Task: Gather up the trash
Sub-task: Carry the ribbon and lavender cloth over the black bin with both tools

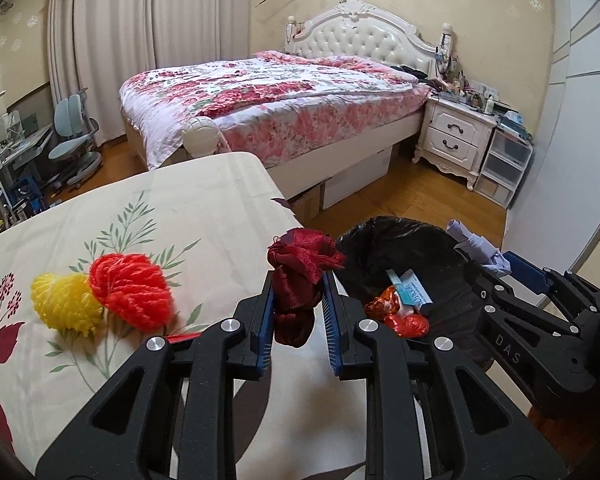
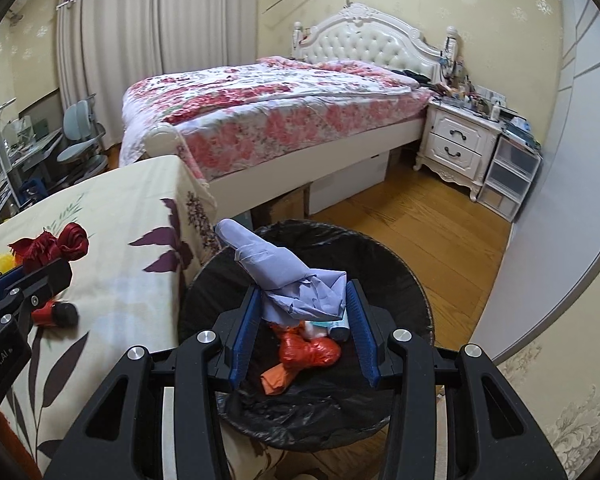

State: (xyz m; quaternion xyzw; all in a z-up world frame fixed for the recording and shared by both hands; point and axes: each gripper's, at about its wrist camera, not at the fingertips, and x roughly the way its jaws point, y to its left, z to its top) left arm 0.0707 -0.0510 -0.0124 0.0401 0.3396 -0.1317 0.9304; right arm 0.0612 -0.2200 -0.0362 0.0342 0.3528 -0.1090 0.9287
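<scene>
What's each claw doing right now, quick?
Left gripper: shut on the dark red cloth.
Right gripper: shut on the crumpled lilac paper, over the bin.

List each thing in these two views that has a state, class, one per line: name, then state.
Left gripper: shut on the dark red cloth wad, above the table edge.
Right gripper: shut on the crumpled lilac paper, over the bin.
Trash bin: black-lined, open, holding wrappers.
Red yarn ball: on the table, touching the yellow one.
Yellow yarn ball: on the table.
Nightstand drawers: closed.
</scene>
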